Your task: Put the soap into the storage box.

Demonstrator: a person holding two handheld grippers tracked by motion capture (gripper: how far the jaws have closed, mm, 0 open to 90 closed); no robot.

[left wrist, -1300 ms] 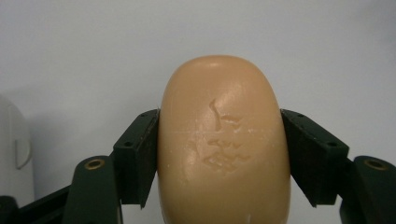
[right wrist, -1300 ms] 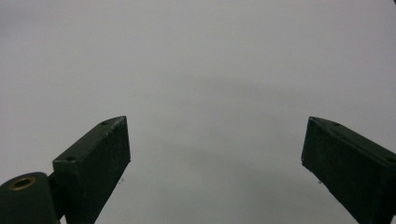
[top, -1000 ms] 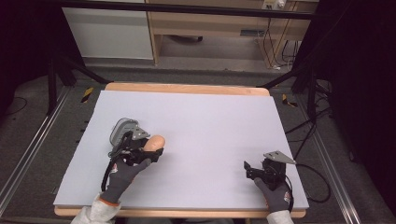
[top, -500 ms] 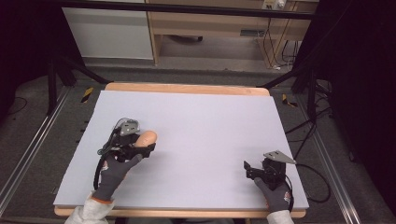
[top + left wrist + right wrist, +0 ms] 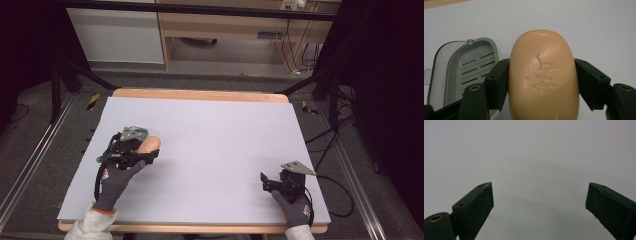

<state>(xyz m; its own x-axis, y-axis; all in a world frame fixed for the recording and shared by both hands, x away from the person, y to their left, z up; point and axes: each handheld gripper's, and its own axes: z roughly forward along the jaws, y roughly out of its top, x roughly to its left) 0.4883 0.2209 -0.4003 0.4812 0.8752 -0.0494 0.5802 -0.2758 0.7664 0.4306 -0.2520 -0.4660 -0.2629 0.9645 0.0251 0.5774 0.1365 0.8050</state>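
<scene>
Far on the left side of the bench [image 5: 210, 125], a grey soap dish [image 5: 461, 72] is sitting open, with long slots showing in its floor. In the left gripper view it is lying just beside the left tongs [image 5: 541, 82], a little behind one jaw.

The left tongs [image 5: 142, 150] are squeezing a tan bar of soap [image 5: 542, 77] (smooth and rounded, with a few small dents on its face). One black jaw is pressing on each long side of the bar. From above, the soap [image 5: 150, 144] is poking out past the person's gloved left hand [image 5: 117, 175], over the left part of the pale sheet that is covering the bench. I cannot tell if the bar is touching the sheet or hanging just above it.

The middle of the bench is lying bare.

Over on the right, near the front edge, the gloved right hand [image 5: 295, 202] is holding the right tongs [image 5: 267, 180]. These tongs [image 5: 539, 202] are standing wide apart with nothing between the jaws, and they are pointing at the plain pale sheet.
</scene>
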